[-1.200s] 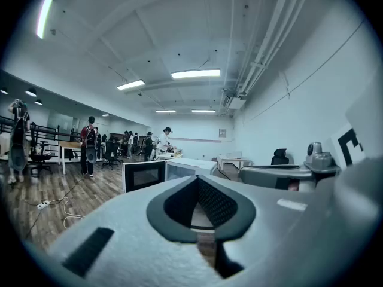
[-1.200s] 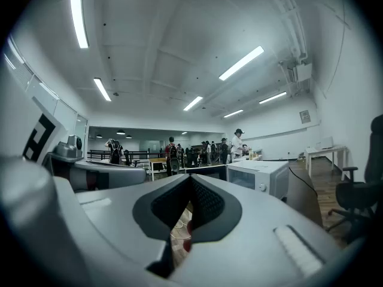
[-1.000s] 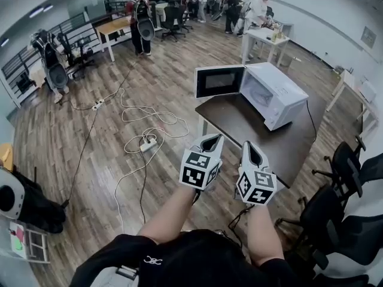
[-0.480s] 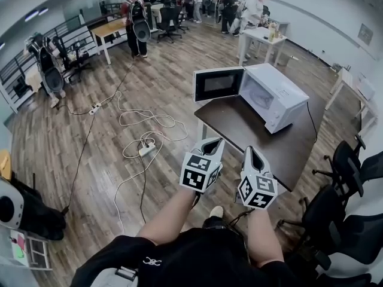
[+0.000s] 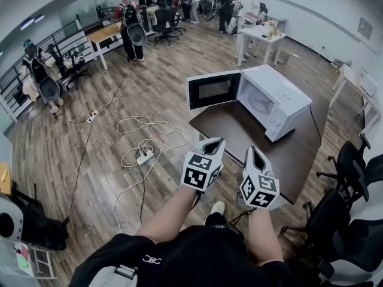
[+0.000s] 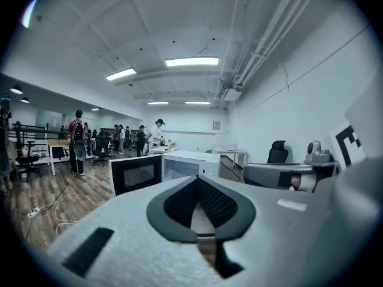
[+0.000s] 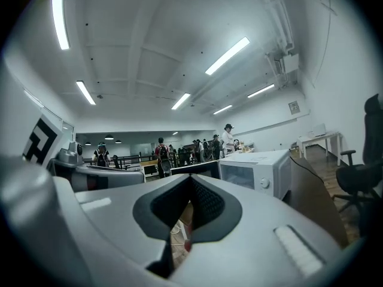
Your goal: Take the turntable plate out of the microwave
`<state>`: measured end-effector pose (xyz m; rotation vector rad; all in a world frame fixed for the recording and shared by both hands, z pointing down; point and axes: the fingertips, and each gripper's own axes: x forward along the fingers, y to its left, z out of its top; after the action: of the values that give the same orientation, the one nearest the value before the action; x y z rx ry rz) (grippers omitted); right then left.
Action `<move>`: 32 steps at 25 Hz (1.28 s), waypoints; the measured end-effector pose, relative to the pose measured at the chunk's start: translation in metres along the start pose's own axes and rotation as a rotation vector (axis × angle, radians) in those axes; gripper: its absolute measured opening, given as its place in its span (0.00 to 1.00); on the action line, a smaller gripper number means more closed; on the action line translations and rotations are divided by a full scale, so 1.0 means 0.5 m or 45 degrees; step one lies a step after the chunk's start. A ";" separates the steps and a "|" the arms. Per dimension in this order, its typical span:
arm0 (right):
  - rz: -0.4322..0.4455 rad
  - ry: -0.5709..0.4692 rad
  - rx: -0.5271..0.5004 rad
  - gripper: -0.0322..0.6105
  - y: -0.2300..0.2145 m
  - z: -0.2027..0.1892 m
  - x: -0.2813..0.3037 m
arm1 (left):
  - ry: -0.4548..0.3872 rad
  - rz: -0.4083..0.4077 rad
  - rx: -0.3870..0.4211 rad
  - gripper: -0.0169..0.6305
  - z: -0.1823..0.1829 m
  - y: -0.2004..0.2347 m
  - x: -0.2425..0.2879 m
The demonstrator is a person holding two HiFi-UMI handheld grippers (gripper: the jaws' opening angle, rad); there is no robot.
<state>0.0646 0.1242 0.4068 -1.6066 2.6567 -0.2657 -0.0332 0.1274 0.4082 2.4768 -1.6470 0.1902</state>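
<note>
A white microwave (image 5: 278,100) stands on a dark table (image 5: 239,127), its door (image 5: 214,89) swung open to the left. Its lit cavity (image 5: 258,100) faces me; I cannot make out the turntable plate inside. My left gripper (image 5: 213,143) and right gripper (image 5: 252,154) are side by side over the table's near edge, well short of the microwave, both shut and empty. The left gripper view has its shut jaws (image 6: 199,181) under the microwave (image 6: 191,163) and door (image 6: 136,173). In the right gripper view the shut jaws (image 7: 190,181) sit left of the microwave (image 7: 257,171).
Black office chairs (image 5: 350,166) crowd the table's right side. Cables and a power strip (image 5: 145,158) lie on the wooden floor to the left. Several people (image 5: 128,23) stand around tables (image 5: 263,36) at the far end of the room.
Both grippers and my view have moved forward toward the table; the microwave sits lower and nearer in the head view. The jaws stay shut.
</note>
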 end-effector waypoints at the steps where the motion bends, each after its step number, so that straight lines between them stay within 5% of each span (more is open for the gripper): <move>1: -0.004 0.002 0.001 0.06 -0.011 0.002 0.022 | 0.003 -0.003 0.001 0.04 0.005 0.010 0.024; 20: -0.025 0.061 -0.001 0.06 -0.224 0.046 0.351 | 0.114 -0.052 -0.057 0.04 0.060 0.129 0.436; 32: 0.048 0.159 -0.024 0.06 -0.325 0.020 0.520 | 0.202 -0.045 -0.085 0.04 0.032 0.185 0.652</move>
<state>0.0863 -0.1800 0.4398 -1.5935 2.7859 -0.3521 0.0072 -0.2053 0.4616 2.3727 -1.5198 0.3131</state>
